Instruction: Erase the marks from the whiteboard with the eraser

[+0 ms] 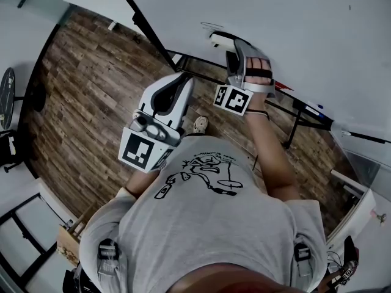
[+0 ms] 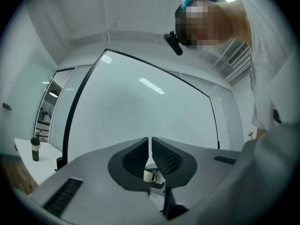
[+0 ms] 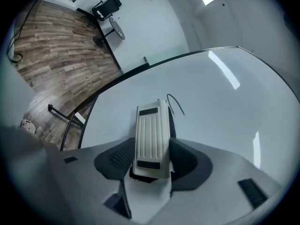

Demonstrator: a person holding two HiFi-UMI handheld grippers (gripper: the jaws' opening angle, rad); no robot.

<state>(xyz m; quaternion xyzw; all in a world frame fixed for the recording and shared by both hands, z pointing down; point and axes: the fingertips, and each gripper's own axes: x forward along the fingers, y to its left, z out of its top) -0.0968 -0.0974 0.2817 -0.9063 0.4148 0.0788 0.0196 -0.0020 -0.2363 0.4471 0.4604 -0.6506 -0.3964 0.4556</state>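
Observation:
A large whiteboard (image 1: 275, 23) on a black stand fills the upper right of the head view. A thin black mark (image 3: 175, 102) curls on it just past the eraser tip; in the head view the mark (image 1: 211, 25) sits above the eraser. My right gripper (image 3: 151, 161) is shut on the white ribbed eraser (image 3: 151, 137), whose far end lies against the whiteboard (image 3: 211, 97). In the head view the eraser (image 1: 221, 40) pokes out of the right gripper (image 1: 239, 63). My left gripper (image 1: 174, 84) hangs lower, away from the board, its jaws closed on nothing (image 2: 150, 153).
Wood floor (image 1: 85, 84) spreads to the left below the board. The board's black stand legs (image 1: 299, 118) and a tray with markers (image 1: 314, 108) run along its lower edge. A white desk with a dark bottle (image 2: 35, 149) stands at the left. An office chair (image 3: 107, 8) is far off.

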